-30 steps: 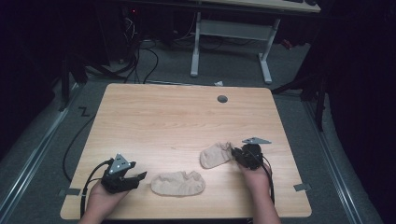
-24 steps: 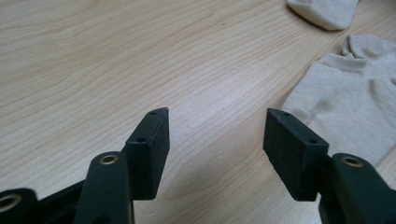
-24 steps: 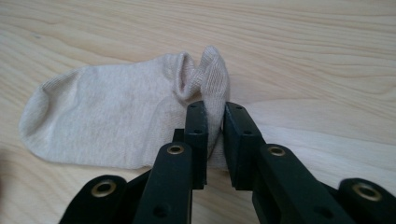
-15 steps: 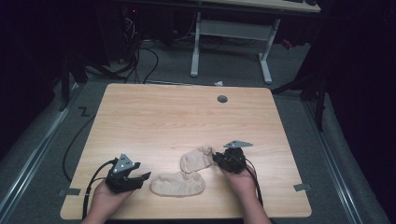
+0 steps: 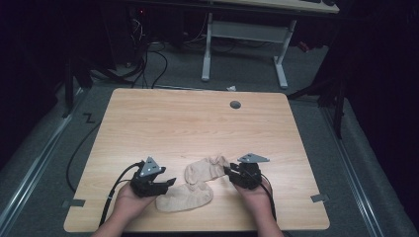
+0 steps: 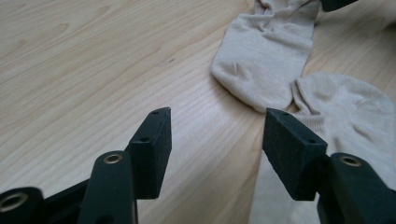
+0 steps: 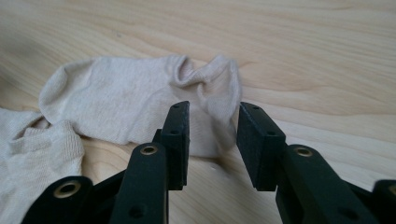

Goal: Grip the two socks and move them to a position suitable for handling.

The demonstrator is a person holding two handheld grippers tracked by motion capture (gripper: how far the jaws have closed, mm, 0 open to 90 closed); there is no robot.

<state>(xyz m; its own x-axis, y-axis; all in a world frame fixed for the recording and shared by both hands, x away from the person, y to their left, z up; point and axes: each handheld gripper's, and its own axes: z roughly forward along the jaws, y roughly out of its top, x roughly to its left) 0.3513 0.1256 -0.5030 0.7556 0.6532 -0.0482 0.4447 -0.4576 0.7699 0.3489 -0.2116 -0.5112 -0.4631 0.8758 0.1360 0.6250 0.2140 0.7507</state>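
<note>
Two beige socks touch on the worktop: upper sock just released before right tongs, jaws just opening; lower sock beside open left tongs.

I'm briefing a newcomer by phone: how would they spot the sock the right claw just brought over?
On the pale wooden table, look near the front edge between the two hands. The crumpled beige ankle sock lies beside the right claw; its flatter beige twin lies nearer the edge.

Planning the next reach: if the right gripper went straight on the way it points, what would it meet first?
Most likely the crumpled cuff end of the farther beige fabric sock. It lies directly ahead of the right gripper, whose fingers have just been opening. Whether that cuff already sits between them is hard to judge.
</note>
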